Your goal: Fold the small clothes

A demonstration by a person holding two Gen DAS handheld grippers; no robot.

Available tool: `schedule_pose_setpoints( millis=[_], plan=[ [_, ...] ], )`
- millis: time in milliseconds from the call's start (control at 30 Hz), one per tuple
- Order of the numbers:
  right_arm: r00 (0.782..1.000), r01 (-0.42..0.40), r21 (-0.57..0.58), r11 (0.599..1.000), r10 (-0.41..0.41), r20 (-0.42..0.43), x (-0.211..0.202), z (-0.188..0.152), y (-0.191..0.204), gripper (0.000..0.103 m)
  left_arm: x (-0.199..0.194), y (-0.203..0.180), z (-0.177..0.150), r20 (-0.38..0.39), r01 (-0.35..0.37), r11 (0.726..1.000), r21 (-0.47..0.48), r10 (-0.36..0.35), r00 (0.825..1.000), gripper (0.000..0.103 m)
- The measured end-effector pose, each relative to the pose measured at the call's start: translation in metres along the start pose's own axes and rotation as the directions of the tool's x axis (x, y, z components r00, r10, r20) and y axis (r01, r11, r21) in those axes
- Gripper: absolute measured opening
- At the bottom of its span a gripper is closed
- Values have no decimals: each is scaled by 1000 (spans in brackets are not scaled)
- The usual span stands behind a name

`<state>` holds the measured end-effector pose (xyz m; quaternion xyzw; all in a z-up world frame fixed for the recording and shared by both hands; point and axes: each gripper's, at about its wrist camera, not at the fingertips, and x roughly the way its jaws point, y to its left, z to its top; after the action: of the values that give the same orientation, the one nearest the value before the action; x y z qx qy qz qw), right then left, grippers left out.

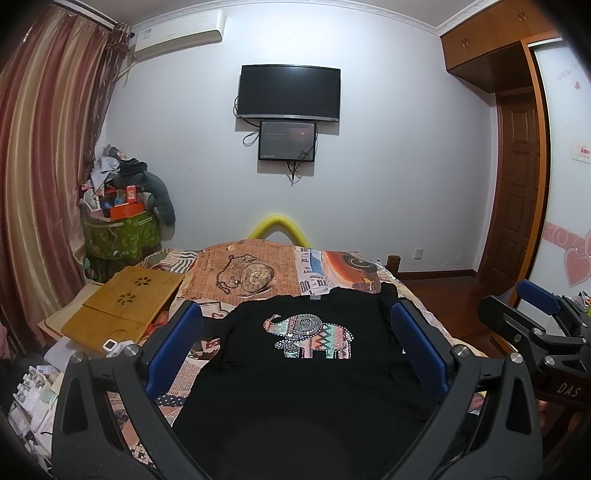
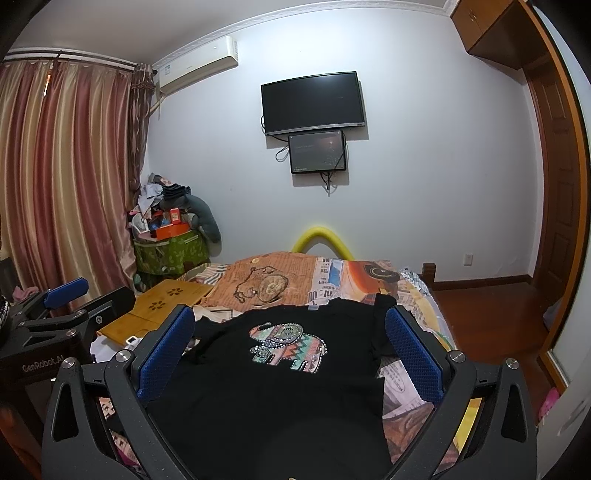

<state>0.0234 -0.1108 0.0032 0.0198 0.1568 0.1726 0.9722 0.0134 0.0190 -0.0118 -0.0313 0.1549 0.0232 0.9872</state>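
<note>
Ahead of me a dark wall-mounted TV (image 1: 289,92) hangs on the white wall with a smaller screen (image 1: 287,140) just beneath it, and an air conditioner (image 1: 180,34) sits high beside the striped curtains (image 1: 40,155). A bamboo lap desk (image 1: 122,306) lies at the left edge of the newspaper-print bedspread (image 1: 258,273). Behind it stands a green leaf-print bin (image 1: 120,236) heaped with clutter, and a yellow foam tube (image 1: 280,227) arches past the bed's far end.

White walls; wall TV (image 1: 289,92) with smaller screen (image 1: 287,141) below it. AC unit (image 1: 179,34) top left beside striped curtains (image 1: 40,155). Wood wardrobe (image 1: 495,37) and door (image 1: 517,184) right. Reddish wood floor (image 1: 443,291). Bed (image 1: 258,269) had patchwork cover; cluttered green bin (image 1: 122,236) in corner.
</note>
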Motion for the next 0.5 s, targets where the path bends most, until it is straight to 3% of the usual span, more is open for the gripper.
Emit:
schedule_pose_setpoints(
  millis=[500],
  plan=[
    [1000, 3, -7, 1000, -3, -3, 5, 1, 0, 103, 6, 0, 1, -11, -11, 1000, -5, 11, 1000, 103]
  ],
)
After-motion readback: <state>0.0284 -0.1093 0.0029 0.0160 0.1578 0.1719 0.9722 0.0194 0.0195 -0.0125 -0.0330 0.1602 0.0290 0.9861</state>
